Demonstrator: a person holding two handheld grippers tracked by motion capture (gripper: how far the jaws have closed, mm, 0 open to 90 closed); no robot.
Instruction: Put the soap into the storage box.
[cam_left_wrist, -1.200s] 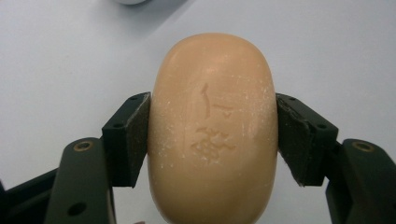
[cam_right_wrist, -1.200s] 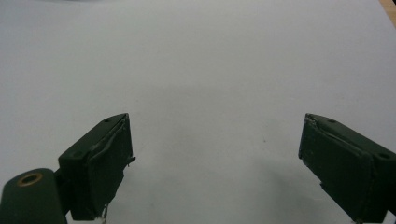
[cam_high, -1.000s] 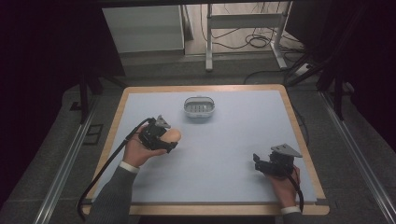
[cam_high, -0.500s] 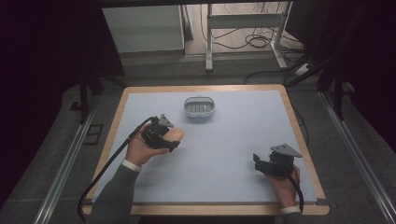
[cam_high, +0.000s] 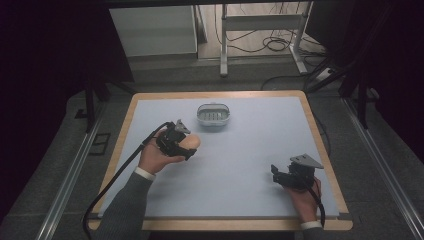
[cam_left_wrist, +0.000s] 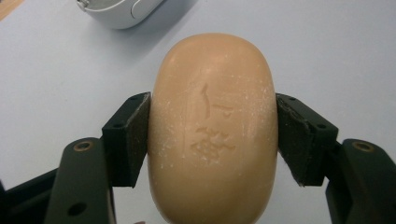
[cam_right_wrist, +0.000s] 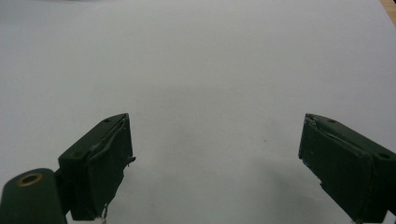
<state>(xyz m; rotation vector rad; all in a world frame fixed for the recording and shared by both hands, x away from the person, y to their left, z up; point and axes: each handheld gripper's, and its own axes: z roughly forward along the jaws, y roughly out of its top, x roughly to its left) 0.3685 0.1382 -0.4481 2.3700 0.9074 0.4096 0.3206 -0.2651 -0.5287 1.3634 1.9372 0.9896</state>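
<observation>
A tan oval bar of soap (cam_left_wrist: 213, 126) with a stamped mark sits between the two black jaws of my left gripper (cam_left_wrist: 213, 140), whose pads press on both its sides. From above, that soap (cam_high: 192, 142) and the left gripper (cam_high: 186, 145) hang over the left half of the pale blue mat (cam_high: 240, 165), a short way in front of a white soap dish (cam_high: 213, 114). A corner of the dish (cam_left_wrist: 116, 11) lies beyond the soap. My right gripper (cam_right_wrist: 215, 161) stands open over bare mat; from above the right gripper (cam_high: 276, 175) rests near the front right corner.
The mat lies on a wood-edged table (cam_high: 327, 155). Beyond the far edge are metal frame legs (cam_high: 223, 45) and cables (cam_high: 275, 42) on the floor. A black cable (cam_high: 120, 172) trails from the left gripper off the table's left side.
The left hand with the soap has shifted slightly toward the right and the dish. The right gripper has stayed in place.
</observation>
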